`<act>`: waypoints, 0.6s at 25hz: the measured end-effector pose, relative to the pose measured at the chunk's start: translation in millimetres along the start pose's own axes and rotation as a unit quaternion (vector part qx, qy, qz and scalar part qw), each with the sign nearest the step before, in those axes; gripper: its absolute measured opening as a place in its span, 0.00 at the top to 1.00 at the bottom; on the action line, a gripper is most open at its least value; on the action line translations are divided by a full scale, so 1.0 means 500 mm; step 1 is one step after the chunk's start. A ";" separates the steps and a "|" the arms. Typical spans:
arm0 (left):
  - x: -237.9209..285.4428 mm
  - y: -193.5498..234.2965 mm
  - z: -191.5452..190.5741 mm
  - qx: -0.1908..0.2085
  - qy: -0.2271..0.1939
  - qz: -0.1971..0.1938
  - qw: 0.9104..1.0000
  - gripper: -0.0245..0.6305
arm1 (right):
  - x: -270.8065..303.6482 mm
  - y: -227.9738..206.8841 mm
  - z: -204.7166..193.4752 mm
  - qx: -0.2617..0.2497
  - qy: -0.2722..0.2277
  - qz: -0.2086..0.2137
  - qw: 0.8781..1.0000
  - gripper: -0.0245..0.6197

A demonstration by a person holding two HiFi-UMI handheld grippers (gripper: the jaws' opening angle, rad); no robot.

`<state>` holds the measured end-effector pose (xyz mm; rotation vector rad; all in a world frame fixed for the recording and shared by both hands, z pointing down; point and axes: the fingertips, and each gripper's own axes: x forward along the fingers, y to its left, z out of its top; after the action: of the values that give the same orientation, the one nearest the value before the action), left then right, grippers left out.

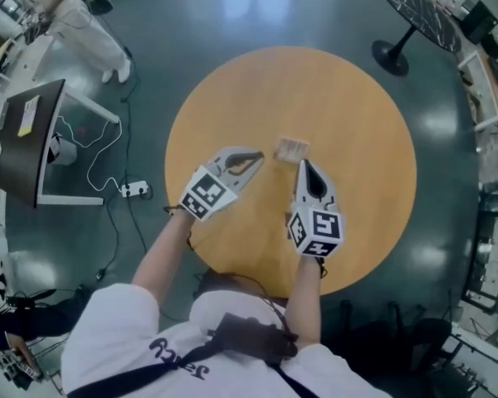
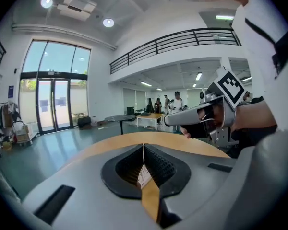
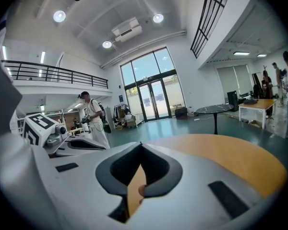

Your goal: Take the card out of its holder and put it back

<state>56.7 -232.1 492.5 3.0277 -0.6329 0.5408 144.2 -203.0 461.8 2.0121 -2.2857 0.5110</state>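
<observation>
A small tan card holder [image 1: 292, 148] with a pale card in it lies near the middle of the round wooden table [image 1: 357, 114]. My left gripper [image 1: 262, 157] is just left of the holder, its jaws together at the tips and nothing held. My right gripper [image 1: 301, 163] points at the holder's near edge with its jaws closed and empty. In the left gripper view the jaws [image 2: 144, 145] meet, and a small pale printed thing [image 2: 143, 175] shows through the gap below them. The right gripper view shows its jaws [image 3: 140, 143] meeting over the tabletop [image 3: 221, 152].
A dark monitor on a white stand [image 1: 25, 139] and a power strip with cables [image 1: 133, 189] are on the floor to the left. A black round table [image 1: 419, 11] stands at the far right. A person in white [image 1: 83, 31] is at the top left.
</observation>
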 end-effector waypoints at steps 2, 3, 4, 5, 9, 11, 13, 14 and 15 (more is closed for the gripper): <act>0.007 0.005 -0.022 0.013 0.010 -0.032 0.999 0.94 | 0.004 -0.003 -0.009 0.002 0.006 0.000 1.000 0.93; 0.011 0.007 -0.035 0.020 0.018 -0.048 0.999 0.94 | 0.005 -0.006 -0.013 0.004 0.009 -0.001 1.000 0.93; 0.014 0.012 -0.049 0.026 0.026 -0.060 0.998 0.94 | 0.005 -0.010 -0.016 0.005 0.011 -0.002 1.000 0.93; 0.018 0.018 -0.061 0.032 0.033 -0.070 0.996 0.94 | 0.004 -0.015 -0.020 0.006 0.014 -0.005 1.000 0.93; 0.036 0.049 -0.094 0.050 0.051 -0.100 0.992 0.89 | -0.001 -0.038 -0.029 0.011 0.022 -0.019 1.000 0.93; 0.053 0.061 -0.103 0.054 0.052 -0.116 0.990 0.86 | 0.001 -0.050 -0.032 0.014 0.025 -0.023 0.999 0.93; 0.071 0.068 -0.114 0.056 0.052 -0.133 0.988 0.81 | 0.002 -0.057 -0.041 0.016 0.030 -0.026 0.999 0.93; 0.079 0.070 -0.119 0.057 0.051 -0.141 0.987 0.80 | 0.000 -0.059 -0.047 0.015 0.035 -0.029 0.999 0.93; 0.087 0.070 -0.123 0.057 0.049 -0.151 0.986 0.77 | -0.001 -0.062 -0.052 0.015 0.039 -0.033 0.999 0.93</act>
<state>59.9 -276.9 562.4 3.0912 -0.1385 0.7246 169.7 -198.0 492.9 2.0337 -2.1724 0.6105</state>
